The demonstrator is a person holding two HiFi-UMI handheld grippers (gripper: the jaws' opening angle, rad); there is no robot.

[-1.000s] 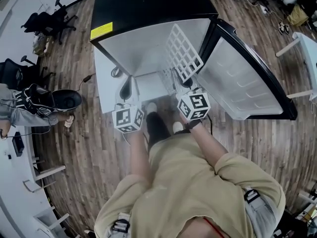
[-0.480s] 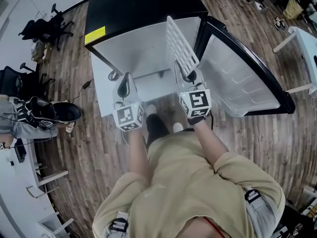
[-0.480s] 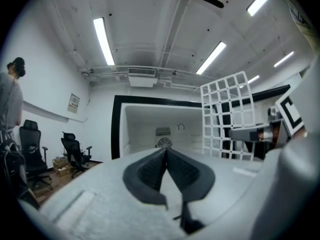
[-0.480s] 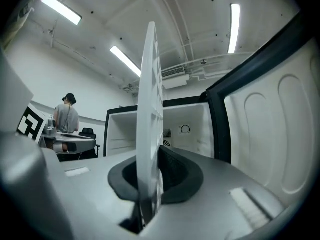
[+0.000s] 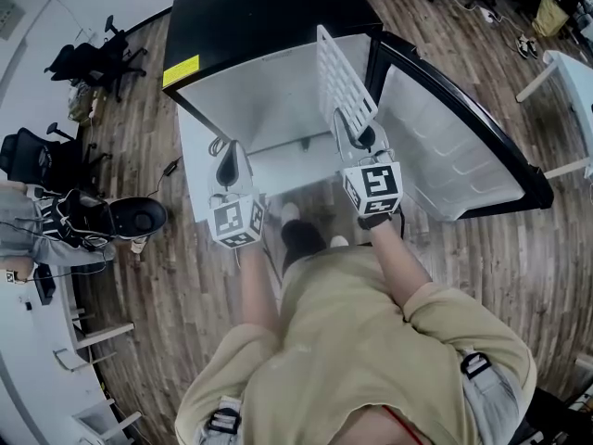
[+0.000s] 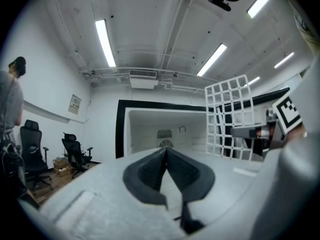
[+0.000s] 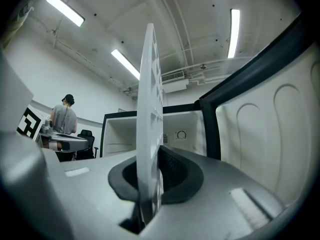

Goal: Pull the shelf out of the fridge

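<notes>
Head view: fridge (image 5: 278, 109) open, door (image 5: 445, 146) swung to the right. White wire shelf (image 5: 341, 86) stands on edge at the opening's right side, its near edge in the right gripper (image 5: 357, 137). Left gripper (image 5: 232, 160) sits near the opening's left side.
Left gripper view: jaws together, nothing between them.
Right gripper view: jaws clamped narrow on the shelf, seen edge-on.

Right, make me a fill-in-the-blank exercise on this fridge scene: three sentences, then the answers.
1. The white wire shelf is clamped on edge in the gripper on the person's ____ side.
2. The left gripper is shut and holds ____.
3. The door of the black fridge stands ____.

Missing words: right; nothing; open
</notes>
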